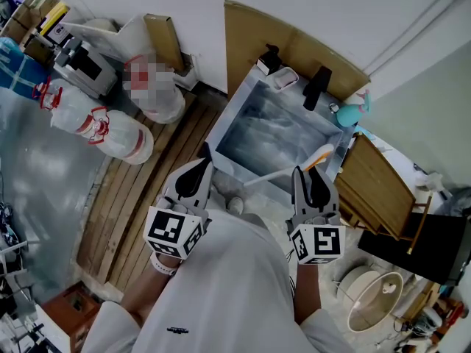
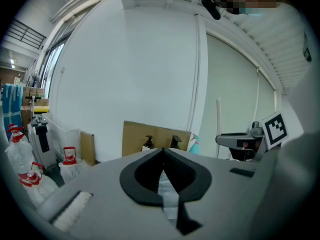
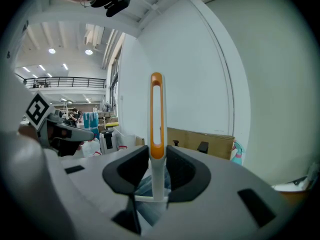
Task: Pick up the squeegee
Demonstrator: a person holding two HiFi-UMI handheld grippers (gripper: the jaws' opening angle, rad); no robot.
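Note:
The squeegee (image 3: 156,180) has a white shaft and an orange looped handle end. It stands upright between the jaws of my right gripper (image 3: 157,153), which is shut on it, both pads pressing the shaft. In the head view the squeegee (image 1: 283,172) sticks out leftward and up from the right gripper (image 1: 309,176), over the near rim of the metal sink (image 1: 237,107). My left gripper (image 1: 199,171) hovers to the left at the sink's near corner. Its jaws (image 2: 162,151) meet at the tips with nothing between them.
Cardboard sheets (image 1: 250,39) lean on the wall behind the sink. A pump bottle (image 1: 268,59), a black bottle (image 1: 318,87) and a teal spray bottle (image 1: 353,112) line its far rim. White bags (image 1: 110,131) lie left on wooden slats (image 1: 143,204). A wooden crate (image 1: 379,190) stands right.

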